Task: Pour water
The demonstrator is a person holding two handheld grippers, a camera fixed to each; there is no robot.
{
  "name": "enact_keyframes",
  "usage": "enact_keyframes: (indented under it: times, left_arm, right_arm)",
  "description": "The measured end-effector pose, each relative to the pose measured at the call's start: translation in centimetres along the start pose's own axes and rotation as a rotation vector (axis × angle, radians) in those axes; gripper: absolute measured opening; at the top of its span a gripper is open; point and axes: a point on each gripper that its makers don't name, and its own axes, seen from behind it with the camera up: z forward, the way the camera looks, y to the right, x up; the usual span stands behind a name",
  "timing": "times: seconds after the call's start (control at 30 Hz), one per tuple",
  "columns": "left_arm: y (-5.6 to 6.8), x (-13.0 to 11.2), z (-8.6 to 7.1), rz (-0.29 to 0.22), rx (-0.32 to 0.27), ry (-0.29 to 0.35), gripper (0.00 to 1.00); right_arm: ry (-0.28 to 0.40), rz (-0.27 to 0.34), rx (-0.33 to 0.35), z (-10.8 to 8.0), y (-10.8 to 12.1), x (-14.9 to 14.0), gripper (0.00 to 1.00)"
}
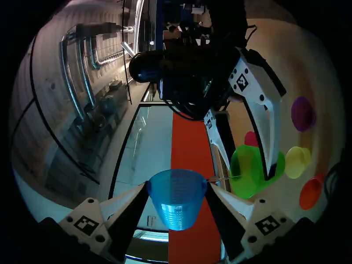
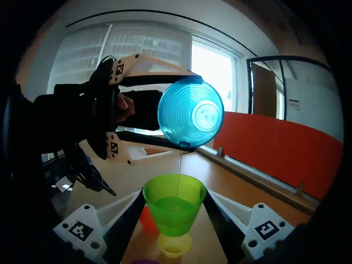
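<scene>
- Pouring under way: left claw (image 1: 177, 190) is pinched on the blue cup (image 1: 178, 200), both fingers pressing its sides. The cup is tipped well over so water runs off its lower lip.
- Right claw (image 2: 175, 196) is closed on the green cup (image 2: 175, 207), holding it upright just under the blue cup's lip to catch the flow.
- Both cups are in the air above the bench (image 2: 229, 180), in from its far edge along the orange partition (image 2: 281, 149).
- A thin water stream (image 2: 179, 165) drops from the blue cup into the green cup. The green cup looks part filled, so I judge this mid-pour.
- Right gripper view gives the stream, the water level, the blue cup's ribbed bottom, and a hand (image 2: 125, 108) on the left claw.
- Left gripper view instead gives the spare cups on the bench beyond the green one: purple cup (image 1: 302, 113), yellow cup (image 1: 297, 160), orange cup (image 1: 311, 191). The stream is hard to read here.
</scene>
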Motion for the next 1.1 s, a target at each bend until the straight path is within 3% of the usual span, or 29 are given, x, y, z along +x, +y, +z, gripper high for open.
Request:
enact_keyframes:
  times: [0.4,0.57,0.8,1.1]
  left_arm:
    - [-0.2,-0.3,0.4,0.002,-0.001,-0.001,0.87]
    - [-0.2,-0.4,0.6,-0.020,-0.002,-0.002,0.87]
    - [-0.7,-0.9,0.6,-0.084,0.009,-0.015,0.87]
    - [-0.4,-1.5,0.5,-0.238,0.004,-0.031,0.87]
  right_arm:
    - [0.001,-0.001,-0.001,0.0,0.0,0.1,0.92]
    - [0.001,-0.002,-0.001,-0.1,0.0,0.1,0.92]
    - [0.001,-0.003,-0.002,0.0,0.0,0.1,0.92]
    - [0.001,-0.005,-0.003,-0.1,-0.1,0.2,0.92]
